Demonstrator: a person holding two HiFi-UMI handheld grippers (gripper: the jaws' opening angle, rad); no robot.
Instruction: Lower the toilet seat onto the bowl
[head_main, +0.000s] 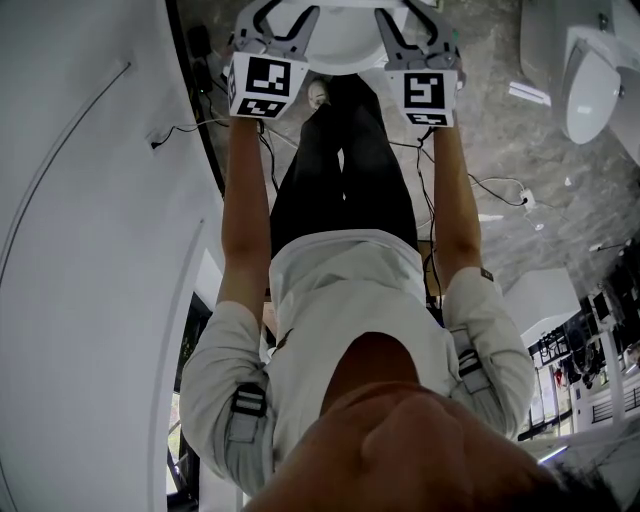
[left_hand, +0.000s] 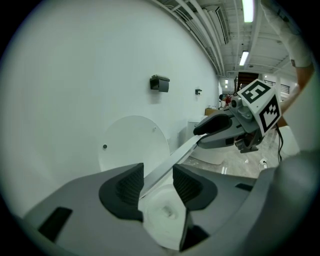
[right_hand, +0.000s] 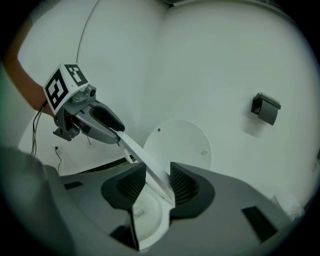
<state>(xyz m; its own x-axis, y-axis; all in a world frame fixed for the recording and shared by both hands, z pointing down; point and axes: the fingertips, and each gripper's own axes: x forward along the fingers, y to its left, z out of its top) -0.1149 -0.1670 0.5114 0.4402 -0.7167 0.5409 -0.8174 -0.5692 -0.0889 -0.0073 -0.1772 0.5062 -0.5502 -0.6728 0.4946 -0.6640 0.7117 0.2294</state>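
A: Both arms are stretched out ahead in the head view. The toilet seat (left_hand: 170, 160) is off the bowl (left_hand: 165, 216), its thin white edge running from one pair of tongs across to the other.

B: Down the left gripper (left_hand: 157, 175), the jaws are apart with the seat rim threaded between them. The rim lies along the ribbed pad (left_hand: 131, 186) at that view's left. Beside the other pad there's a gap, and the bowl shows through it. That's no clamp.

A: It's the same across the way. The right gripper (right_hand: 158, 175) has its jaws apart with the rim between them. Here the rim sits up against the pad (right_hand: 182, 185) at its view's right, with a gap on the other side.

B: So the seat hangs over the bowl, one gripper at each side rim. How high above the bowl it is, I can't judge from here.

A: Behind it the round white lid (left_hand: 132, 142) stands upright in front of the white wall (left_hand: 75, 75), with two small bumpers on its face.

B: There's a dark holder (right_hand: 265, 107) fixed to that wall, above and off to one side of the lid. In the head view a black cable (head_main: 492, 184) trails over the grey stone floor (head_main: 480, 100), beside the person's black trousers (head_main: 345, 170).
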